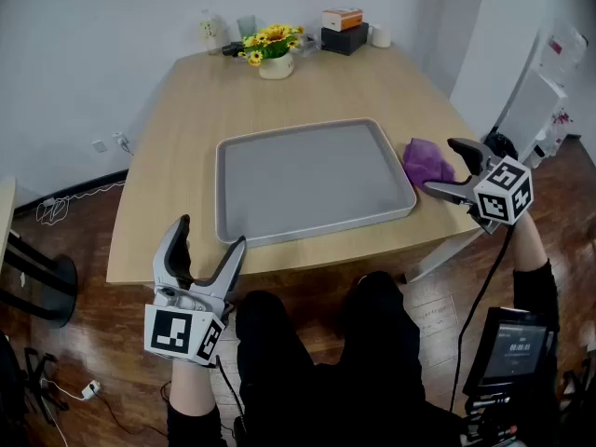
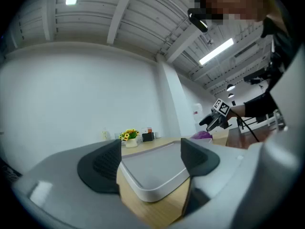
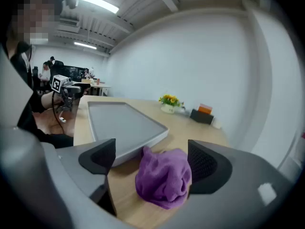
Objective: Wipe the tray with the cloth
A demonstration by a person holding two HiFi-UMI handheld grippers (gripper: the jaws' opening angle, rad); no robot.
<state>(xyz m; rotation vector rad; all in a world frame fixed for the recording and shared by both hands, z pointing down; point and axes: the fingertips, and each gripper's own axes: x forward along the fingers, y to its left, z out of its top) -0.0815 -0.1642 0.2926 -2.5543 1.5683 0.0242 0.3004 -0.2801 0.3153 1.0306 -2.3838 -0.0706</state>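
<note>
A grey rectangular tray (image 1: 307,180) lies empty in the middle of the wooden table. A crumpled purple cloth (image 1: 425,162) rests on the table just right of the tray's right rim. My right gripper (image 1: 445,168) is open at the table's right edge. In the right gripper view the cloth (image 3: 164,178) lies between its spread jaws, close to the right pad and not squeezed. My left gripper (image 1: 210,234) hovers open and empty off the table's near edge, pointing at the tray's near left corner (image 2: 152,185).
At the far end of the table stand a pot of yellow flowers (image 1: 276,49), a bottle (image 1: 212,31), a black box with an orange box on top (image 1: 345,31) and a white cup (image 1: 380,35). The person's knees (image 1: 372,315) are under the near edge.
</note>
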